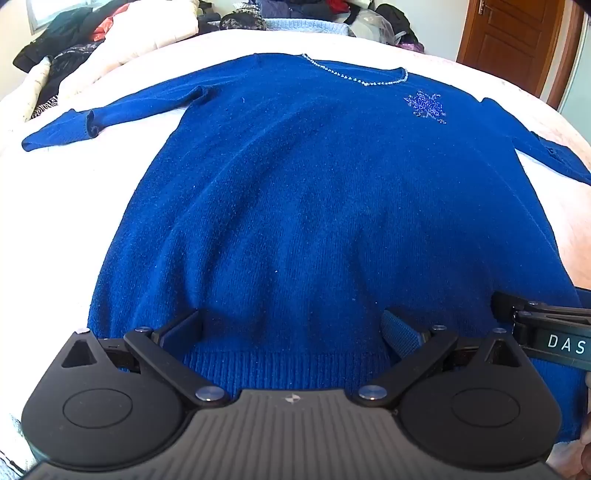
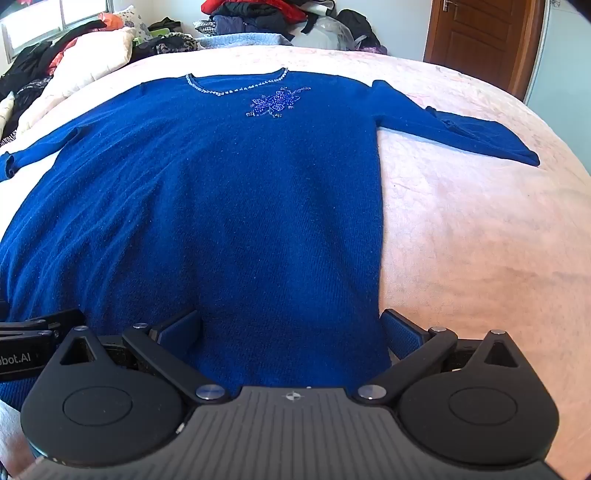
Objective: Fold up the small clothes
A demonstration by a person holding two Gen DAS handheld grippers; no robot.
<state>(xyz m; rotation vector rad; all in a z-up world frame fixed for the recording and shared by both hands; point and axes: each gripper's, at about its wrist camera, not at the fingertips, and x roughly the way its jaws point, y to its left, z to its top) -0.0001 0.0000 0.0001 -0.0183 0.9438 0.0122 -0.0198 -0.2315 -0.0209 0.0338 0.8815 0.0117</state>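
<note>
Place: my bedroom at home.
Bed: pale pink bedspread [image 2: 461, 229] fills the frame's centre.
Clutter: piled clothes [image 2: 258, 14] along my top edge.
Door: brown wooden door [image 2: 480, 33], upper right.
Window: window [image 2: 55, 22], upper left.

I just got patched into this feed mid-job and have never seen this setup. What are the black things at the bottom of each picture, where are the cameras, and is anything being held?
There is no robot arm: a person holds a two-finger claw in each hand, and a fisheye camera on each looks forward along its fingers. The black parts are those claws. One picture is from the left claw, the other from the right claw. Both stand wide open above the hem of a blue sweater and hold nothing. The sweater lies flat, front up, sleeves out, on a pale pink bedspread. Its beaded neckline lies at the far end. Piled clothes lie beyond.
</note>
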